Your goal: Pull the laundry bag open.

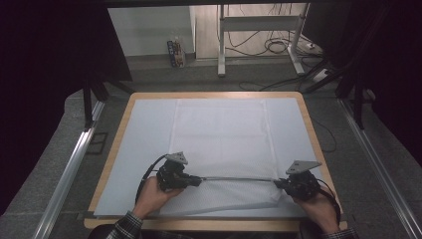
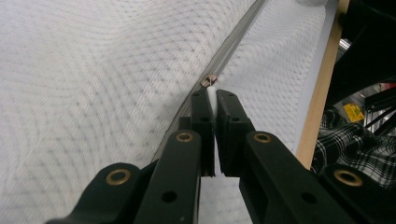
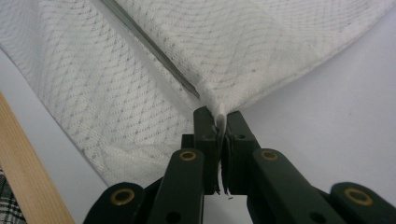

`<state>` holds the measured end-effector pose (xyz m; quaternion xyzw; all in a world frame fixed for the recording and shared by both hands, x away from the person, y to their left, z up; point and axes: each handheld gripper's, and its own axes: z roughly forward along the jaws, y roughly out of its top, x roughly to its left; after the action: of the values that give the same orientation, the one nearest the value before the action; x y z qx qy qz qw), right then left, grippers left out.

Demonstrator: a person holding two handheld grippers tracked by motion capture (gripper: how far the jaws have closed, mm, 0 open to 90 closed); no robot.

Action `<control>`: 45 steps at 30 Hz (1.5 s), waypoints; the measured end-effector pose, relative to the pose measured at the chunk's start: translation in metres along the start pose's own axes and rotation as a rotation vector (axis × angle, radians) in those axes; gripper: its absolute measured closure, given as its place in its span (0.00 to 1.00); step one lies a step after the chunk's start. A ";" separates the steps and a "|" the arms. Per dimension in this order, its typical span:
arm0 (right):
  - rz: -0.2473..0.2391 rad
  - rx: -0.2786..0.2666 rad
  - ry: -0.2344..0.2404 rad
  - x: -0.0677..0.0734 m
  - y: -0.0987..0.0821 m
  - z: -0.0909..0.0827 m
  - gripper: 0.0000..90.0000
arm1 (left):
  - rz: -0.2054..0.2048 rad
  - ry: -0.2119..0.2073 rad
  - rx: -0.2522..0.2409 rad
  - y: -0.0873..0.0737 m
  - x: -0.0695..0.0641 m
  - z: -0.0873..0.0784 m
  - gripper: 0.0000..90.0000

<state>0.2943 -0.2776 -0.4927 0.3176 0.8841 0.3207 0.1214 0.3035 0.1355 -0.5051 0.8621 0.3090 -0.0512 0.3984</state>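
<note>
A white mesh zippered cover (image 1: 221, 144) lies flat on the pale sheet over the worktop (image 1: 119, 124), its near part lifted along the zipper (image 1: 238, 178), which runs left to right. The left gripper (image 1: 195, 180) has its jaws clenched on white fabric right beside the zipper slider (image 2: 208, 80); the right gripper (image 1: 278, 183) pinches the cover's right corner at the zipper's end. The cloth looks light, limp and stretchy, so gripping by the stiffer zipper tape seems wisest.
</note>
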 end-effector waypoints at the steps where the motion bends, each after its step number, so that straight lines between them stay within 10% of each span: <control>1: -0.002 0.000 -0.001 0.000 0.000 0.000 0.95 | 0.000 0.000 0.000 0.000 0.000 0.000 0.97; 45: -0.006 0.000 -0.009 0.000 -0.001 -0.002 0.95 | -0.076 0.071 -0.041 -0.036 0.010 -0.037 0.97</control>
<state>0.2929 -0.2787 -0.4918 0.3164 0.8844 0.3190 0.1261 0.2854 0.1844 -0.5068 0.8427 0.3565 -0.0295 0.4024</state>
